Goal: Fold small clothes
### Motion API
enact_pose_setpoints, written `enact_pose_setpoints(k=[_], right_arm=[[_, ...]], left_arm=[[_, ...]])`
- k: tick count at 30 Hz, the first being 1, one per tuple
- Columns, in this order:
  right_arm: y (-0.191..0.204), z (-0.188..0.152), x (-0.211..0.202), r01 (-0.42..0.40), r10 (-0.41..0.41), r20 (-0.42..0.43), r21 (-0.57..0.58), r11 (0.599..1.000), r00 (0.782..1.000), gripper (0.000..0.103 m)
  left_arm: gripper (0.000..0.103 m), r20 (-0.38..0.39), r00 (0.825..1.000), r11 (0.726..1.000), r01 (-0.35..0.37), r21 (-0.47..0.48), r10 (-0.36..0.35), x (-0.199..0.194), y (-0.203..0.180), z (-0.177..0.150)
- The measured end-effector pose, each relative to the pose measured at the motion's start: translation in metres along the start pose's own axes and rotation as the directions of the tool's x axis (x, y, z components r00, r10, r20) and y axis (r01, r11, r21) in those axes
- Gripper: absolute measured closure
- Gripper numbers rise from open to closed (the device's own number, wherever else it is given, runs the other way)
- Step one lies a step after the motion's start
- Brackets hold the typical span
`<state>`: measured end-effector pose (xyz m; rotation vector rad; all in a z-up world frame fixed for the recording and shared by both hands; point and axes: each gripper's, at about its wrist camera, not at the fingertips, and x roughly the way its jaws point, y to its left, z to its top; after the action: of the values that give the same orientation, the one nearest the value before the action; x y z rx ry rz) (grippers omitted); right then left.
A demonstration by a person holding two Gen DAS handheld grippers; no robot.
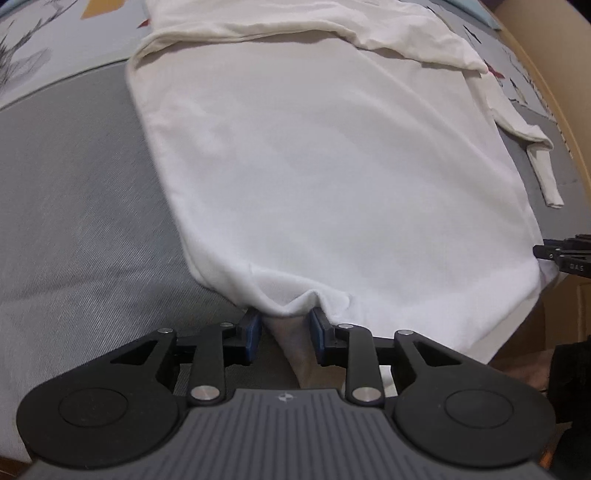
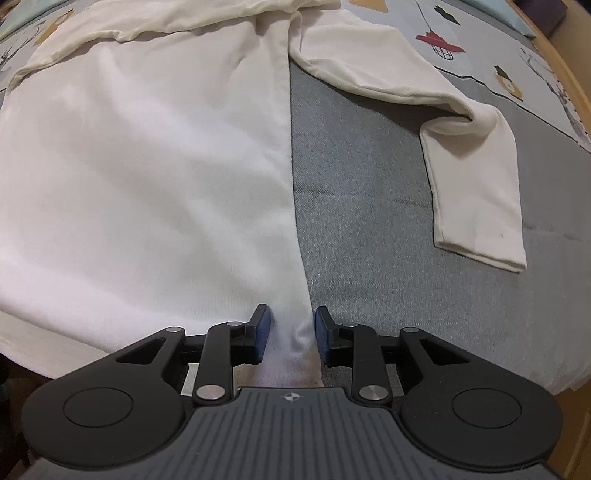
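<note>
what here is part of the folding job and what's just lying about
Job:
- white long-sleeved cotton shirt
- left gripper, jaws apart at the hem
- right gripper, jaws apart at the hem corner

Lying about:
- grey woven bedcover
- printed patterned sheet

Small pale letters, seemingly "OAS", seen on the black right claw [image 1: 565, 254] at the frame's edge, no other legible text noted.

One white long-sleeved top [image 1: 332, 166], spread on the grey bedcover [image 1: 74, 221]. Two sleeves: one folded across the top's far end [image 2: 129, 22], one bent out on the bedcover to the top's right [image 2: 476, 177]. Two grippers at the top's near hem: left [image 1: 284, 332], right [image 2: 290, 334].
</note>
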<state>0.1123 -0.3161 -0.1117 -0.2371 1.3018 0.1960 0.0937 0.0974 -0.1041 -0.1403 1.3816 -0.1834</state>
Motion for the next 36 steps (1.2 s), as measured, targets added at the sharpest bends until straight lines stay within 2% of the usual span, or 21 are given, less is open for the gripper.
enact_pose_setpoints(k=[5, 7, 8, 9, 12, 13, 15, 17, 18, 20, 22, 23, 25, 26, 27, 29, 31, 36], right_arm=[[0.0, 0.001, -0.001, -0.002, 0.002, -0.005, -0.006, 1.0, 1.0, 0.075], [0.001, 0.0, 0.0, 0.005, -0.005, -0.005, -0.013, 1.0, 1.0, 0.075], [0.002, 0.0, -0.001, 0.01, -0.01, -0.005, -0.016, 1.0, 1.0, 0.075], [0.005, -0.001, -0.002, 0.015, -0.015, -0.006, -0.019, 1.0, 1.0, 0.076], [0.008, -0.001, -0.005, 0.004, -0.004, -0.003, -0.02, 1.0, 1.0, 0.096], [0.009, 0.0, -0.007, 0.004, -0.004, 0.002, -0.017, 1.0, 1.0, 0.098], [0.003, 0.001, -0.015, -0.009, 0.008, 0.028, 0.012, 1.0, 1.0, 0.099], [-0.012, 0.004, -0.032, -0.064, 0.053, 0.1, 0.1, 0.993, 0.994, 0.099], [-0.022, 0.004, -0.041, -0.099, 0.078, 0.14, 0.146, 0.984, 0.987, 0.099], [-0.035, 0.001, -0.047, -0.128, 0.097, 0.158, 0.201, 0.971, 0.983, 0.102], [-0.038, -0.003, -0.041, -0.051, 0.025, 0.121, 0.211, 0.976, 0.992, 0.098], [-0.037, -0.003, -0.037, -0.032, 0.012, 0.098, 0.207, 0.978, 0.995, 0.097], [-0.035, -0.006, -0.028, -0.057, 0.046, 0.056, 0.199, 0.978, 0.997, 0.096], [-0.034, -0.006, -0.027, -0.072, 0.063, 0.052, 0.193, 0.979, 0.997, 0.09], [-0.03, -0.006, -0.027, -0.088, 0.079, 0.055, 0.179, 0.98, 0.995, 0.086], [-0.022, -0.007, -0.029, -0.121, 0.112, 0.067, 0.153, 0.981, 0.991, 0.066], [-0.01, -0.006, -0.029, -0.161, 0.154, 0.057, 0.124, 0.979, 0.986, 0.057], [0.02, -0.006, -0.016, -0.149, 0.149, -0.032, 0.008, 0.989, 0.988, 0.056]], left_arm=[[0.068, -0.027, 1.0, 1.0, -0.001, -0.029, 0.0, 0.002, 0.003, -0.004], [0.071, -0.036, 0.999, 1.0, -0.01, 0.012, 0.01, 0.001, -0.001, -0.01], [0.088, -0.037, 0.999, 0.999, -0.017, 0.048, 0.019, 0.0, -0.005, -0.013], [0.097, -0.044, 0.999, 0.997, -0.013, 0.076, 0.017, 0.0, -0.008, -0.015], [0.099, -0.016, 1.0, 0.993, -0.021, 0.12, 0.023, -0.014, -0.007, -0.023], [0.099, 0.004, 1.0, 0.994, -0.014, 0.109, 0.013, -0.023, -0.001, -0.022], [0.1, 0.075, 0.997, 0.998, 0.003, 0.062, -0.008, -0.052, 0.016, -0.026], [0.1, 0.16, 0.987, 0.999, 0.02, 0.032, -0.025, -0.082, 0.032, -0.033], [0.1, 0.181, 0.983, 0.998, -0.014, 0.056, 0.004, -0.095, 0.038, -0.042], [0.1, 0.156, 0.987, 0.998, -0.047, 0.044, 0.04, -0.099, 0.05, -0.053], [0.1, 0.121, 0.989, 0.995, -0.093, 0.032, 0.088, -0.092, 0.059, -0.058], [0.099, 0.1, 0.991, 0.995, -0.097, 0.028, 0.094, -0.088, 0.062, -0.058], [0.088, 0.083, 0.995, 0.998, -0.058, -0.002, 0.058, -0.087, 0.071, -0.059], [0.07, 0.083, 0.996, 0.999, -0.03, -0.031, 0.033, -0.086, 0.073, -0.057], [0.059, 0.087, 0.996, 0.999, -0.013, -0.053, 0.017, -0.085, 0.074, -0.056], [0.055, 0.088, 0.996, 0.996, 0.015, -0.093, -0.006, -0.084, 0.083, -0.053], [0.055, 0.05, 0.999, 0.992, 0.016, -0.128, -0.01, -0.076, 0.089, -0.047], [0.055, -0.025, 0.999, 0.994, -0.041, -0.101, 0.039, -0.058, 0.083, -0.045]])
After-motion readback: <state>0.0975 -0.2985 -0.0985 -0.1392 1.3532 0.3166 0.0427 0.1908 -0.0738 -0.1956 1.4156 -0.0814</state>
